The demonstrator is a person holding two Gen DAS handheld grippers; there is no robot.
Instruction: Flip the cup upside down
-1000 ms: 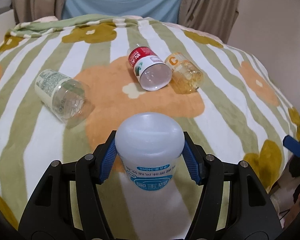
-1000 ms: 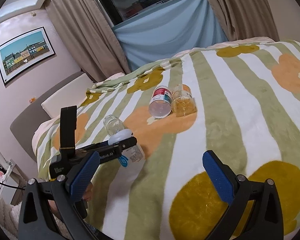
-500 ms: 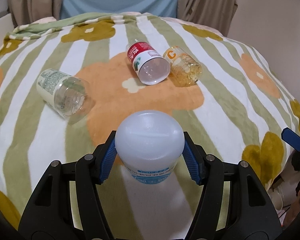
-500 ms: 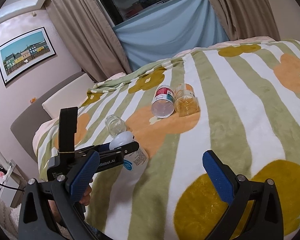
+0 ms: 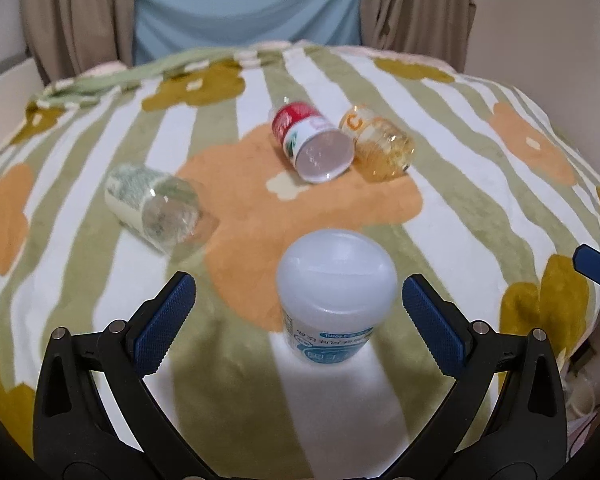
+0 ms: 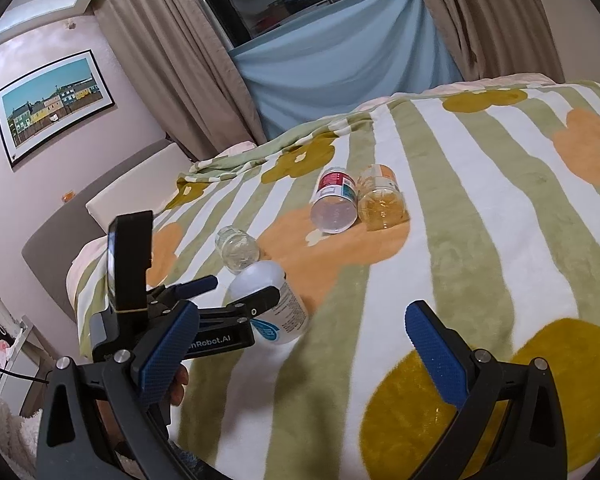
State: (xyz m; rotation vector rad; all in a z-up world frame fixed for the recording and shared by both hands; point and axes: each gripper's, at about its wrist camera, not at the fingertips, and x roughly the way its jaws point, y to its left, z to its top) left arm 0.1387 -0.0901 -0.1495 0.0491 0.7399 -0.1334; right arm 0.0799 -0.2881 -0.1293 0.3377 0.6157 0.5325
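White plastic cup [image 5: 336, 296] now stands free on the striped blanket [image 5: 480, 208], base up, printed label reading upside down. Left gripper [image 5: 296, 320] had it clamped between its blue pads half a second ago; now the fingers are spread wide, clear gap on both sides of the cup, no contact. Cup looks slightly tilted on the soft bedding, so release is done, flip looks basically complete if it stays put.

Left gripper sits low and roughly level over the blanket, pointing at the cup, cup between the fingers but nearer the right one. From the right wrist view the cup [image 6: 272, 308] leans a bit beside the left gripper [image 6: 236, 288].

Right gripper [image 6: 300, 340] hovers well apart near the bed's edge, fingers wide, holding nothing, pose unchanged.

Three other bottles lie on their sides farther back: clear bottle [image 5: 156, 208], red bottle [image 5: 312, 144], yellow bottle [image 5: 380, 148], last two touching.
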